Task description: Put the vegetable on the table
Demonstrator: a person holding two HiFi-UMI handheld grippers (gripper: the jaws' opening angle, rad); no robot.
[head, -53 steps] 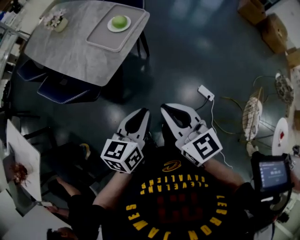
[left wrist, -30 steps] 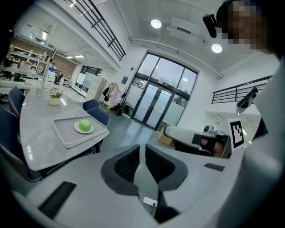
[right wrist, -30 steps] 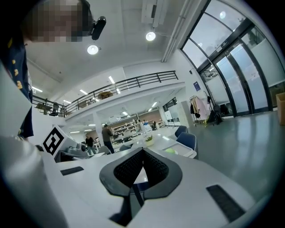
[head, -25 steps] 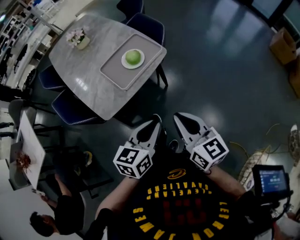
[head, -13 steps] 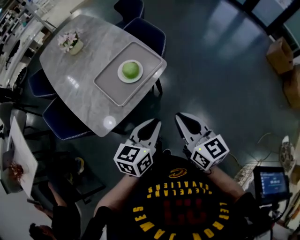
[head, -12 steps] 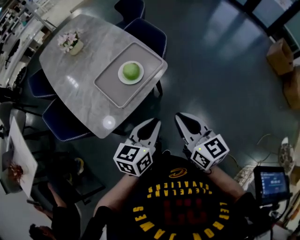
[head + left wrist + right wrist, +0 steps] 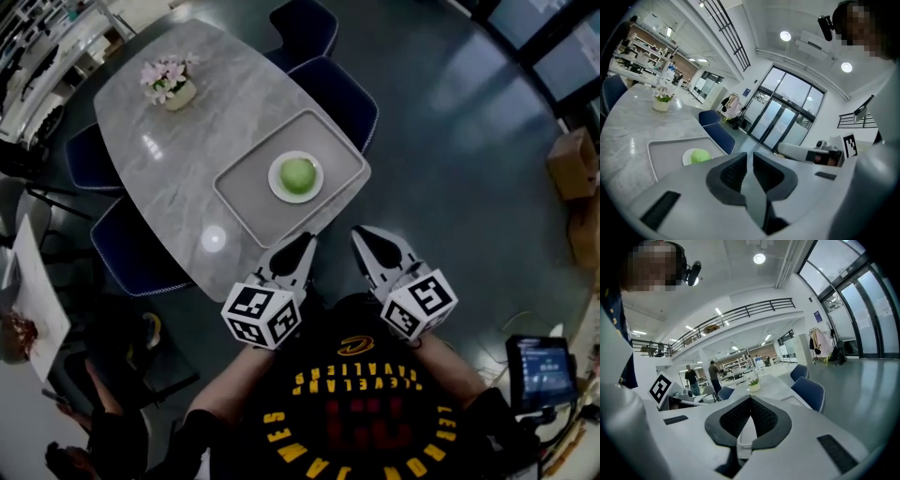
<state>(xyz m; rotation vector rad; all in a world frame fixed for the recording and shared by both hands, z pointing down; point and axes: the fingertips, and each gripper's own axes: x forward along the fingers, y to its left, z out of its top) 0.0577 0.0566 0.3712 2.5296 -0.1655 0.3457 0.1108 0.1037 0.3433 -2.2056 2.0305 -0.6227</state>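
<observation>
With the right gripper [image 7: 362, 234] pinched shut and the left gripper [image 7: 307, 241] barely parted, both empty, I'd open one wide before reaching the green vegetable [image 7: 298, 175] on its plate [image 7: 275, 180].

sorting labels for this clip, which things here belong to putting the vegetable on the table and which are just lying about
Part of the job: round green vegetable, its white plate, grey tray, marble table, left tongs, right tongs.

Just lying about: flower pot, blue chair, cardboard box, small screen.
</observation>
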